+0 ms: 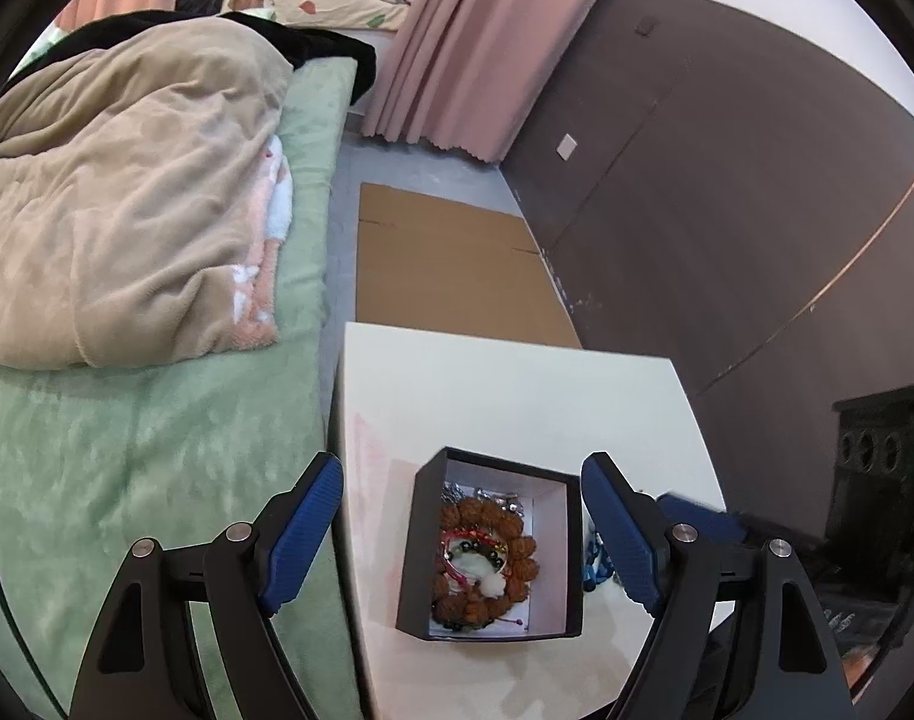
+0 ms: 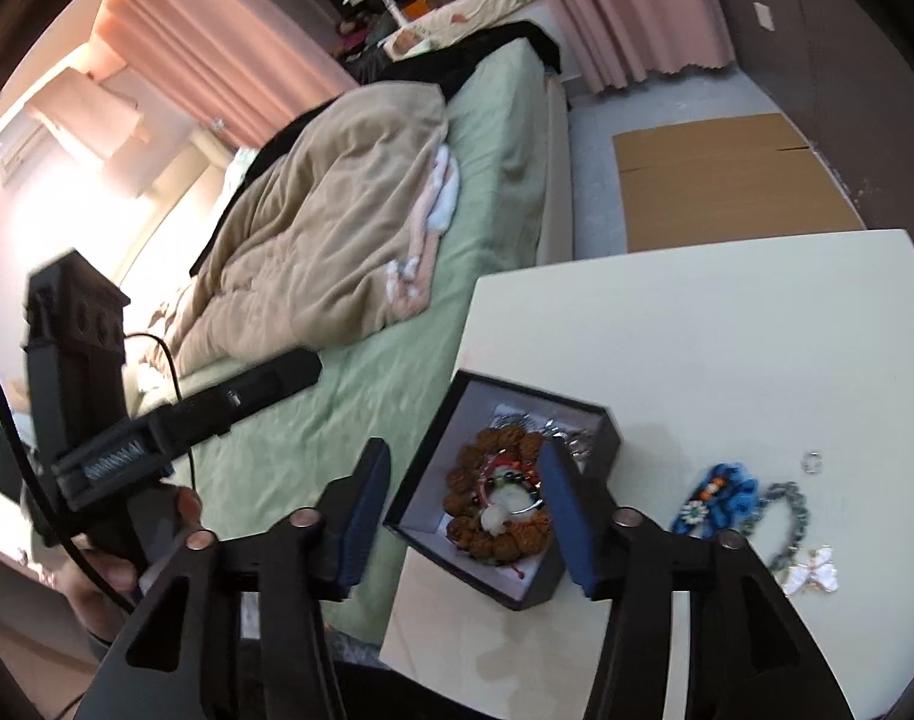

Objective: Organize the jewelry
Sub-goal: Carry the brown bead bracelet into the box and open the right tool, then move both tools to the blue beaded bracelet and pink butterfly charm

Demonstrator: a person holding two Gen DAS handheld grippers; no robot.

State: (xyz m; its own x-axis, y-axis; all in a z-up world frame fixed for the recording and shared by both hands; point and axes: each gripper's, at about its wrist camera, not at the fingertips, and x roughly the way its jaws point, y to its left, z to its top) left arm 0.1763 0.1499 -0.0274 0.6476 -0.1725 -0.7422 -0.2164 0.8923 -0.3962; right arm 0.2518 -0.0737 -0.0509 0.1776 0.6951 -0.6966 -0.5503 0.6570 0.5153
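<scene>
— Two grippers over a white table beside the bed: how do they stand?

— Left gripper and right gripper both hang spread wide, grasping nothing, above the open black box.

— And the jewelry?

— A brown bead bracelet lies inside the box. Just right of it on the table lie a blue ornament, a green-grey bracelet, a white butterfly brooch and a small ring.

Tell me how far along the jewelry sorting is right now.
Partway. The black box already holds a brown bead bracelet and smaller pieces. Both grippers, left and right, are open and empty. Left on the table: blue beaded piece, green bracelet, butterfly pendant, ring.
</scene>
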